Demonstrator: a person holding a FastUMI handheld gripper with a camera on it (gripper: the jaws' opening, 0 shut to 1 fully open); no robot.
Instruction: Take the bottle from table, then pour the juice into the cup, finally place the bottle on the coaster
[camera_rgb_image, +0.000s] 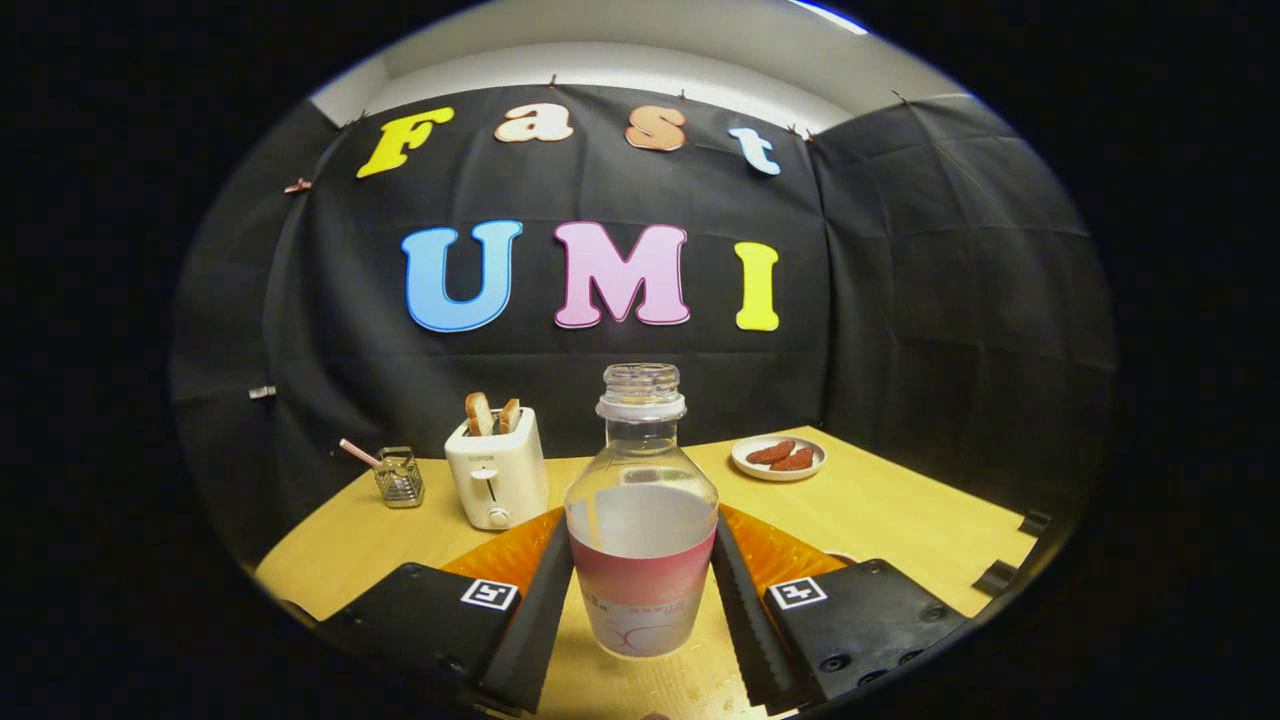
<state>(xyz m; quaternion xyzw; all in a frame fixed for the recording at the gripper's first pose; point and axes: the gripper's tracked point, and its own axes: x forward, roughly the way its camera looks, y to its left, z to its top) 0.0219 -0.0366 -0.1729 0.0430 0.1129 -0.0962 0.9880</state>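
Clamped the tool (641, 590) on the clear plastic bottle with a pink label (641, 530), both fingers pressed to its sides, upright and uncapped, seemingly lifted off the wooden tabletop (890, 510) to avoid spilling. Couldn't make out its base contact, cup or coaster.

The bottle (641, 520) stands upright on the table (900, 520) between the gripper (641, 590) fingers, which flank its sides. Beyond the fingers to the left stands a toaster (497, 468) with bread slices (491, 413) in its slots; further left sits a small glass jar (399, 478). Behind the bottle to the right lies a plate (778, 458) holding sausages (782, 455).
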